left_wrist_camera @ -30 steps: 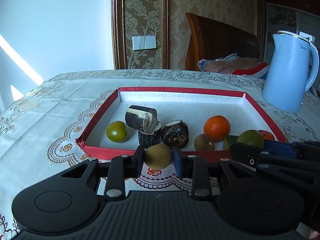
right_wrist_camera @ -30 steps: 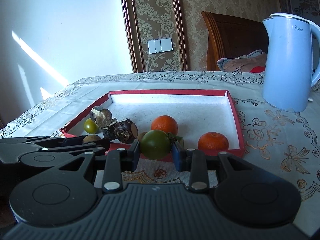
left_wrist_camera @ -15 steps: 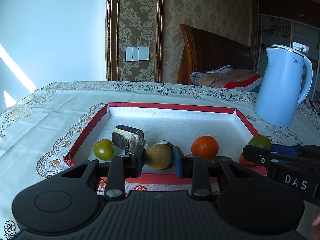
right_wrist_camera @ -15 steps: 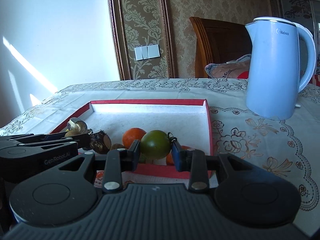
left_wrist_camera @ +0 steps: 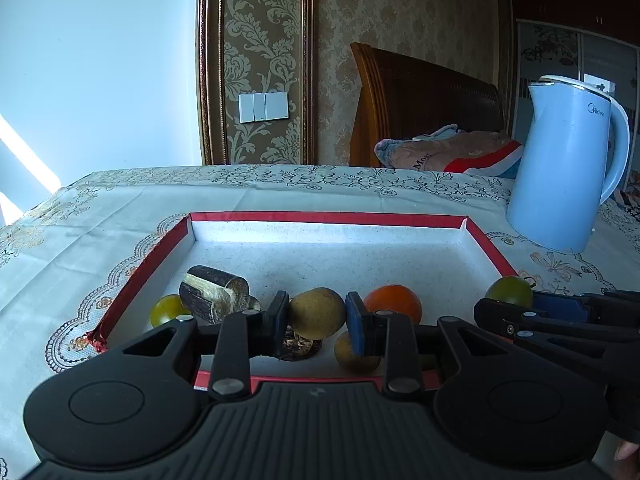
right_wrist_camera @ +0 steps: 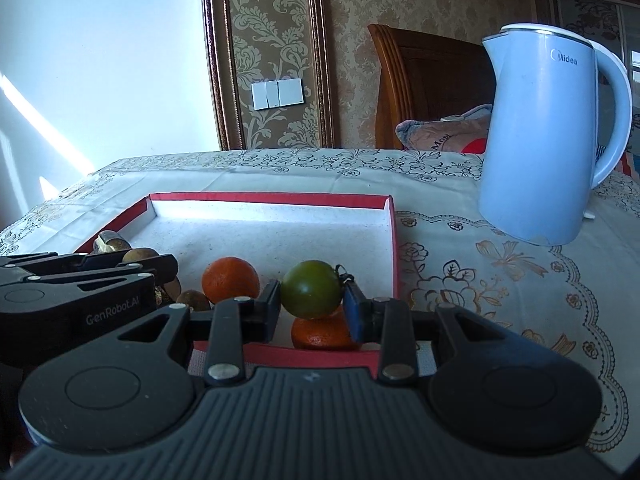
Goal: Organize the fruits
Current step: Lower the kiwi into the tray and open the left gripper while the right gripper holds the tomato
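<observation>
Tomato (right_wrist_camera: pixel 311 294) between right jaws, stem right; brown fruit (left_wrist_camera: pixel 317 313) apparently round.

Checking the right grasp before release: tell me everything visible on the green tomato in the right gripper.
The green tomato is round, smooth and glossy, dark olive-green with a dull highlight, its dark curled stem pointing right. The right gripper is shut on it, the black left pad and blue right pad pressing its sides. It hangs over the near right part of the red-rimmed tray, just above a mandarin; whether they touch is unclear. From the left wrist view it shows as a yellow-green ball.
</observation>
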`<state>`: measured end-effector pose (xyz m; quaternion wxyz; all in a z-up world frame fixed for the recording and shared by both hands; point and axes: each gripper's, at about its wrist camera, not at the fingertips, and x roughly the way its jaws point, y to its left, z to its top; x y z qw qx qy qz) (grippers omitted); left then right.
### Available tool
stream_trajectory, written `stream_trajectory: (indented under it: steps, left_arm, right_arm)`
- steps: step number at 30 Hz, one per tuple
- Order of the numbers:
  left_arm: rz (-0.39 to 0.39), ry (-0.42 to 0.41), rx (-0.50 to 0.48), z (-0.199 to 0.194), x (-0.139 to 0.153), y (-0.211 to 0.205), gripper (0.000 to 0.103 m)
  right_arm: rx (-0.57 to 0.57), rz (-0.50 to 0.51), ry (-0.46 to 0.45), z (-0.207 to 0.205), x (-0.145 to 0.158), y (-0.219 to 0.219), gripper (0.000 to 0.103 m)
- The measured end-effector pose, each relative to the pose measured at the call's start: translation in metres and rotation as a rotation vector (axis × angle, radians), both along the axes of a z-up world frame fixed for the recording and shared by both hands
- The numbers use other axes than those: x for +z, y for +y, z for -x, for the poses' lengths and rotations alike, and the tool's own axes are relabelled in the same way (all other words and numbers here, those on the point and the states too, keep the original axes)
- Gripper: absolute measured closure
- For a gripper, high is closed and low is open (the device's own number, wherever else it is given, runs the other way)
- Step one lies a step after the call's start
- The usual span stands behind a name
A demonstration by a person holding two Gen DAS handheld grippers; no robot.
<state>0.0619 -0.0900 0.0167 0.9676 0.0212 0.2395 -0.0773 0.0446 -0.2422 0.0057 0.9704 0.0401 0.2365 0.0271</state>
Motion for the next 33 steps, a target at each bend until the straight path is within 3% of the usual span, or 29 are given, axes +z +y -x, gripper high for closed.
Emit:
stream_trajectory:
  steps: [28, 33]
  left_arm:
    - [-0.055, -0.045, 0.044, -0.0055, -0.0100, -0.0071, 0.073]
    - [-0.033, -0.042, 0.052, -0.0089, -0.0089, -0.0027, 0.073]
  right_arm:
    - [-0.016, 0.014, -0.026, -0.0057, -0.0083, 0.0030, 0.071]
    - [-0.017, 0.007, -0.030, -0.0058, -0.0076, 0.0028, 0.071]
